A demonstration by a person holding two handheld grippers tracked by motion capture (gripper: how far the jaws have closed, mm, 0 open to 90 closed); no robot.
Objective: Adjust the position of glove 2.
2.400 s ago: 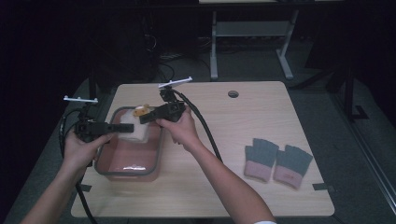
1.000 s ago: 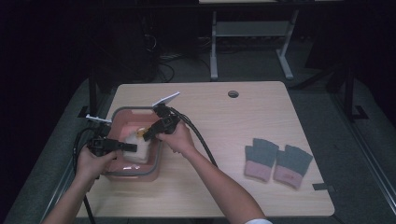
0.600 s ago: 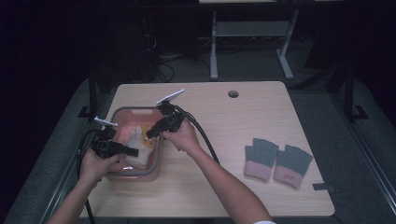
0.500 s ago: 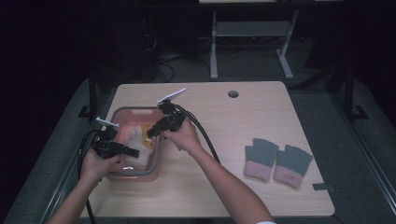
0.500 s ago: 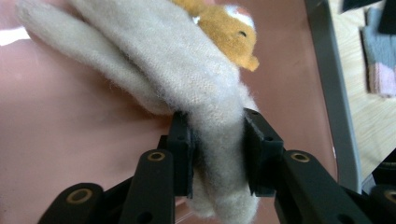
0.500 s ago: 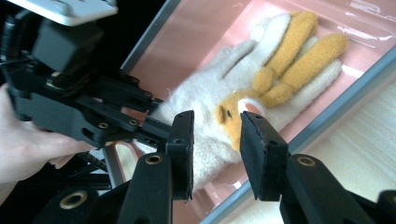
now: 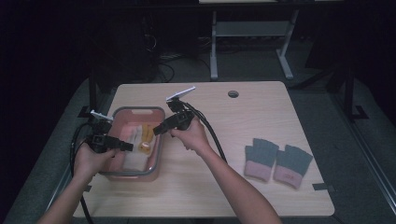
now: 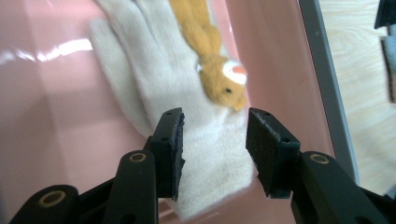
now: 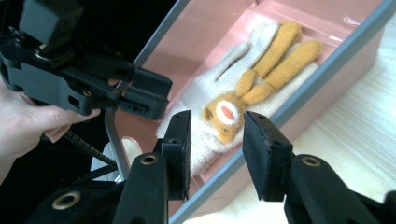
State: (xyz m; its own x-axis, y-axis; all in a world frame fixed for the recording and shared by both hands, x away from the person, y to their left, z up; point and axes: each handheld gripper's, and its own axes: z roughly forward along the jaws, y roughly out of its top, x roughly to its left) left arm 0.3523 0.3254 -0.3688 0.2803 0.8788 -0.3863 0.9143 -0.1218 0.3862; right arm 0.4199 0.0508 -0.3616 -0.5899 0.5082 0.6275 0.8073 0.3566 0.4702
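Both grippers hung over the pink bin: left gripper and right gripper open, empty, above the cream glove. Left had dropped lower since 2.4 s ago.

A light wooden table with rounded corners carries everything. Near its far edge, right of centre, a round cable hole with a dark grommet is set into the top. On the left half rests a pink plastic bin with a grey rim, its long side running near to far. On the right, toward the near edge, a pair of grey gloves with pink cuffs lies flat, side by side, fingers pointing far. A dark strip of tape sits at the near right corner.
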